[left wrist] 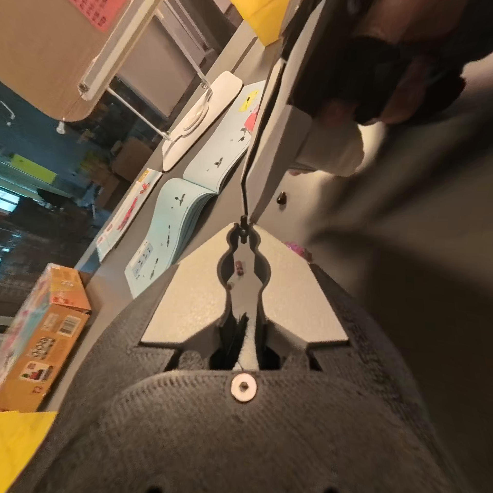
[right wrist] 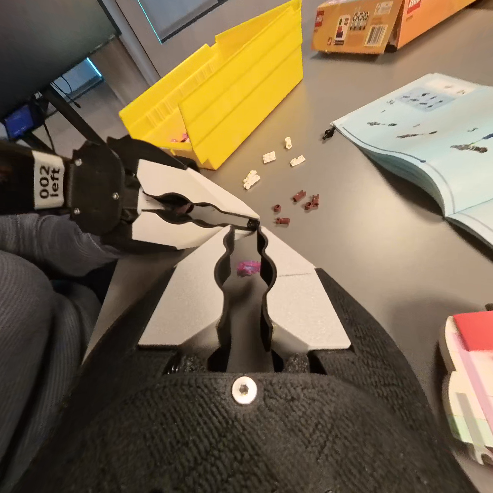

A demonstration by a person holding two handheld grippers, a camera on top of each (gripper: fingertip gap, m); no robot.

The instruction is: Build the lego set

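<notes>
A small black piece sits pinched at the tips of the left gripper, above the grey table. The right gripper stands parted just beside it, nothing pressed. Brown pieces lie to the right, a yellow bin farther off

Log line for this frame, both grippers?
left gripper: shut on black piece | right gripper: open, tips at piece | table: brown bits, booklet

- Your right gripper stands open, its tips beside a small black piece.
- Your left gripper pinches that piece.
- Brown pieces lie just beyond on the table.
</notes>
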